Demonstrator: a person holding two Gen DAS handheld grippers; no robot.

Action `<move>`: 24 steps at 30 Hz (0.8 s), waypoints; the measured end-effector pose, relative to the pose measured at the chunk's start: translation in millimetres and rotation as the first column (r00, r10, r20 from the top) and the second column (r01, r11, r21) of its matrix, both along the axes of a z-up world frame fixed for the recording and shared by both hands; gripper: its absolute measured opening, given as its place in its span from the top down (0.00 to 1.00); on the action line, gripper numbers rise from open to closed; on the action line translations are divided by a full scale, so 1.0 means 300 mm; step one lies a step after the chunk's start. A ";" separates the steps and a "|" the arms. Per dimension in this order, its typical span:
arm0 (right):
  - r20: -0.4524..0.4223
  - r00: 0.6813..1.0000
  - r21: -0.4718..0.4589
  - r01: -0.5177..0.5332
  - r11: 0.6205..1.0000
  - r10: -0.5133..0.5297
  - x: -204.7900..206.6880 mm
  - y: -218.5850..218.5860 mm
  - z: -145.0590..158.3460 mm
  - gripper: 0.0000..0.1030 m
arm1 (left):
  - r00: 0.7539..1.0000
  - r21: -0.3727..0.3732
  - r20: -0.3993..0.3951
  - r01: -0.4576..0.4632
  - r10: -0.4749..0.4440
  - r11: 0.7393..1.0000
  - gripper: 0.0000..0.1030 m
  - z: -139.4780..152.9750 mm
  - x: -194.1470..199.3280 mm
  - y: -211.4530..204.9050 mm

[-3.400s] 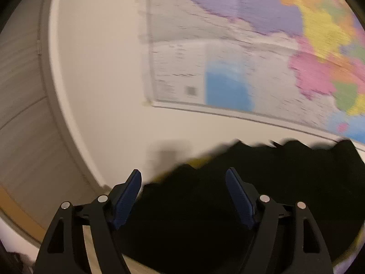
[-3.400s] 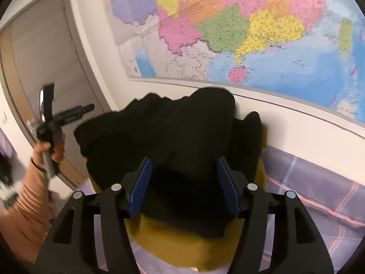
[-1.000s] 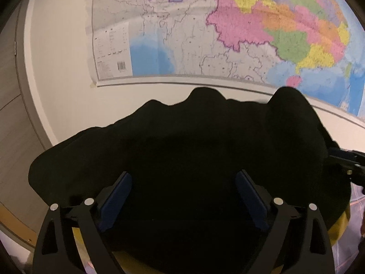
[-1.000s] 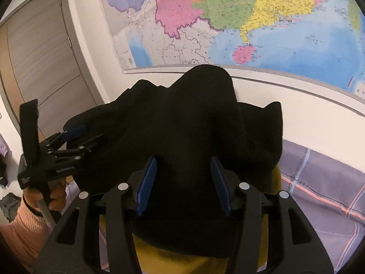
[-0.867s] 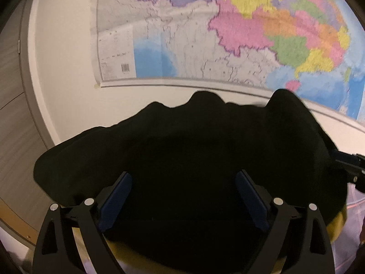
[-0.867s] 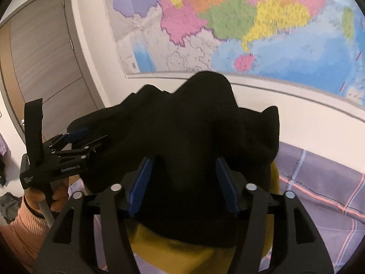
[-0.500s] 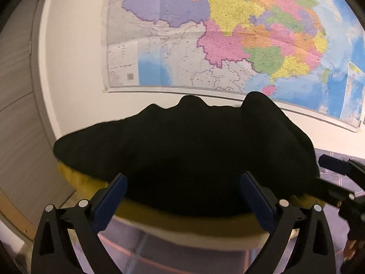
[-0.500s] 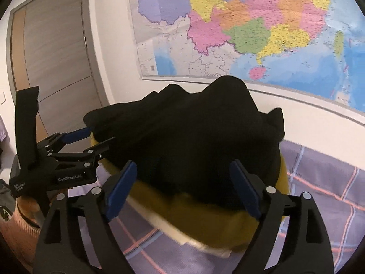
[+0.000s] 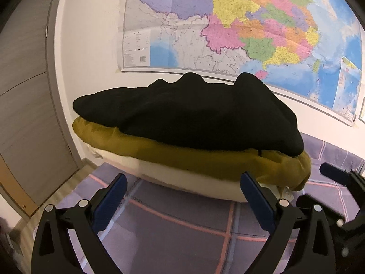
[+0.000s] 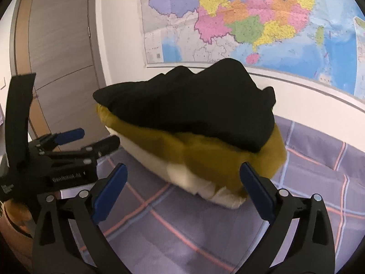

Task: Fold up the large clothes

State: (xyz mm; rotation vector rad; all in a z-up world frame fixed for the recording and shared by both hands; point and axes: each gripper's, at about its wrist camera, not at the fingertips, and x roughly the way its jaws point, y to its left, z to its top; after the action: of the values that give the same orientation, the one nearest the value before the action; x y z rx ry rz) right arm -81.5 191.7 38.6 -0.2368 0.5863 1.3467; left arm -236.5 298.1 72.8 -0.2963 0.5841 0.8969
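Lying crosswise, black garment (image 9: pixel 187 114) atop stack.

Left tool (image 9: pixel 181 193) wide open, nothing between its blue pads (image 9: pixel 255 202), pointing forward and tilted down over the bed. Right tool (image 10: pixel 182 183) jaws have just been opening, now spread fully, nothing between them, same downward tilt. Both side by side at similar height, each visible in the other's view. Hand (image 10: pixel 21 212) in orange sleeve grips the left tool's handle; mostly hidden.
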 end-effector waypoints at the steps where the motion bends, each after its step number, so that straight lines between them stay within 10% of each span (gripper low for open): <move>1: 0.002 1.000 -0.001 0.005 1.000 -0.005 -0.004 -0.008 -0.001 0.06 | 1.000 -0.006 0.004 0.002 -0.002 1.000 0.07 0.001 -0.003 -0.009; 24: -0.016 0.999 0.020 0.034 0.999 -0.034 -0.060 -0.155 -0.011 0.06 | 0.999 -0.019 -0.047 -0.002 0.001 1.000 0.07 -0.028 -0.054 -0.147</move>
State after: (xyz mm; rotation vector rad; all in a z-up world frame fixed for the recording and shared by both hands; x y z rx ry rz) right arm -99.4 145.3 35.1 -0.1995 0.5870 1.3220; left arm -252.8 254.0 64.2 -0.2937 0.6366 0.9017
